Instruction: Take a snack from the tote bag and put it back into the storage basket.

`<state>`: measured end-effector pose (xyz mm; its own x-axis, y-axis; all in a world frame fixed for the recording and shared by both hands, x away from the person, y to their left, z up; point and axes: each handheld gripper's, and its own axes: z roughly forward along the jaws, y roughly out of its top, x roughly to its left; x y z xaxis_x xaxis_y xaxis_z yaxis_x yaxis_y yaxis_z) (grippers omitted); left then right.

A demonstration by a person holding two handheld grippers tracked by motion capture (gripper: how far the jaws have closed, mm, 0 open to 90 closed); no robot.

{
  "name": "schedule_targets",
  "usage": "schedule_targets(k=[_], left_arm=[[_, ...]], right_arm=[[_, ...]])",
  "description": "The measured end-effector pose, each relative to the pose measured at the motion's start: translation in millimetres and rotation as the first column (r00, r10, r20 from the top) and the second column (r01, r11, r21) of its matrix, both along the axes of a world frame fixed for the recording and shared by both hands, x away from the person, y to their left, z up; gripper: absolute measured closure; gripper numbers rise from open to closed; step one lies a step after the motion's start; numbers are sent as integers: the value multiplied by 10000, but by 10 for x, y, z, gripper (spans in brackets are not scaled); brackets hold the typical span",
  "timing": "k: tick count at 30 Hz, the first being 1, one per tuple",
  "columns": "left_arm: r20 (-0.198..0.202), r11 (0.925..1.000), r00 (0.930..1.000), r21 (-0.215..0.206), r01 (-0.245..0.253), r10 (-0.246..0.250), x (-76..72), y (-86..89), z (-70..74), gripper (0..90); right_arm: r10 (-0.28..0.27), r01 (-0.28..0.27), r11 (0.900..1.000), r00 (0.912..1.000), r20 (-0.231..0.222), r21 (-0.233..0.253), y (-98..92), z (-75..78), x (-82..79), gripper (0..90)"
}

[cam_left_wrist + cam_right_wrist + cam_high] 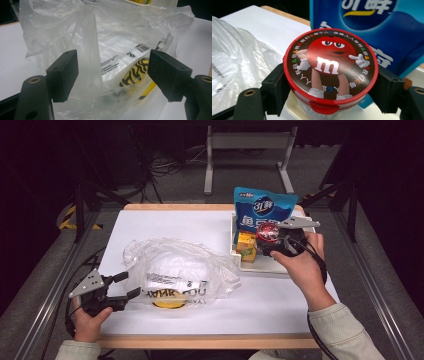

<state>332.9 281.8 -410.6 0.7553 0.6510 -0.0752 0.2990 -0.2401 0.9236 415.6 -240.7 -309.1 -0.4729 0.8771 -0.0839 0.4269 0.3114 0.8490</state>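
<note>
A white table point(280, 300) with a wooden edge is sitting on a dark floor strewn with cables. At the centre right of the high view, the right tool point(270, 240) is pinching a red-lidded candy tub point(329, 72) by its sides, over a white tray point(265, 265), in front of a blue snack pouch point(264, 209). At lower left, the left tool point(127, 285) is standing spread around a fold of the clear plastic bag point(175, 270).

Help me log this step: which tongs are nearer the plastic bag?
Left. The left tongs sit open at the plastic bag, at its near-left edge, jaws either side of a fold. The right tongs are off to its right, shut on the candy tub over the tray.
</note>
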Motion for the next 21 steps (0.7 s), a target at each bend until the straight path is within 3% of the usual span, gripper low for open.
schedule_targets(k=[21], left_arm=[[27, 10000, 10000, -28, 1, -1, -12, 7, 0, 255]], right_arm=[[-424, 424, 9991, 9991, -37, 21, -188, -180, 76, 256]])
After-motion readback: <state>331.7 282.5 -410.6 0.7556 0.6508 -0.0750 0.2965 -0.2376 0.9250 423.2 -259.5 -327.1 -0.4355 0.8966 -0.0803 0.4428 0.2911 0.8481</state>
